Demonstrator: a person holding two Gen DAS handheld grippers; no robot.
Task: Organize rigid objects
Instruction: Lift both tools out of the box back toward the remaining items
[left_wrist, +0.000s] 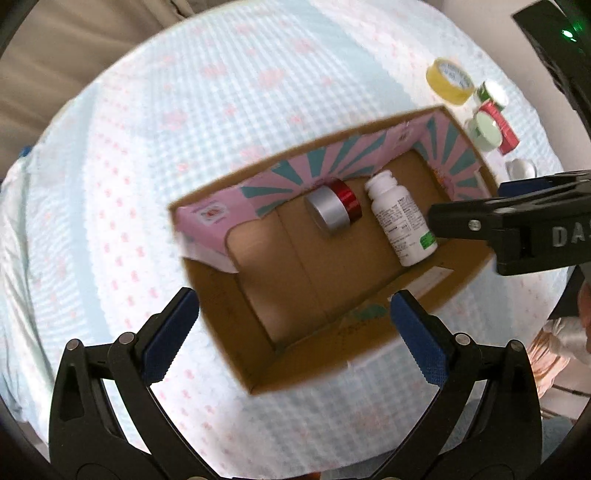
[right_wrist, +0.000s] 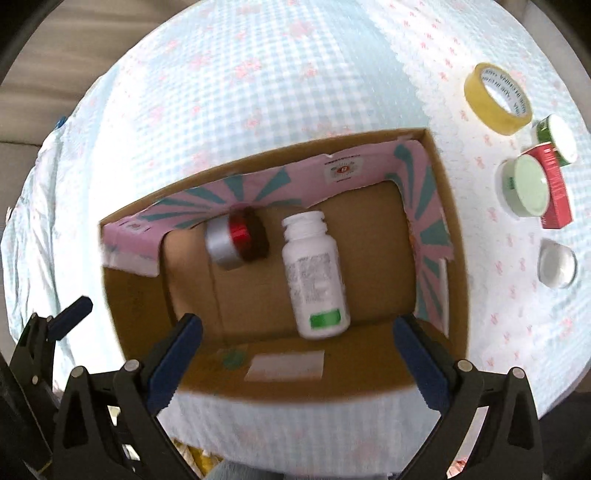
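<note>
An open cardboard box (left_wrist: 280, 266) (right_wrist: 369, 240) with pink and teal inner flaps sits on a checked cloth. In it a white pill bottle (left_wrist: 400, 221) (right_wrist: 314, 273) lies on its side. Beside the bottle are a silver tape roll (left_wrist: 328, 214) (right_wrist: 219, 243) and a red tape roll (left_wrist: 345, 194) (right_wrist: 240, 230). My left gripper (left_wrist: 295, 332) hangs open above the box's near-left part, nothing between its fingers. My right gripper (right_wrist: 297, 343) is open over the box's near wall, also with nothing in it. One of its fingers (left_wrist: 461, 218) reaches in from the right in the left wrist view.
Right of the box lie a yellow tape roll (right_wrist: 496, 98), a green can (right_wrist: 557, 138), a red carton (right_wrist: 556, 184), a pale green jar (right_wrist: 526, 184) and a clear glass dish (right_wrist: 557, 267). The round table's edge runs close behind my grippers.
</note>
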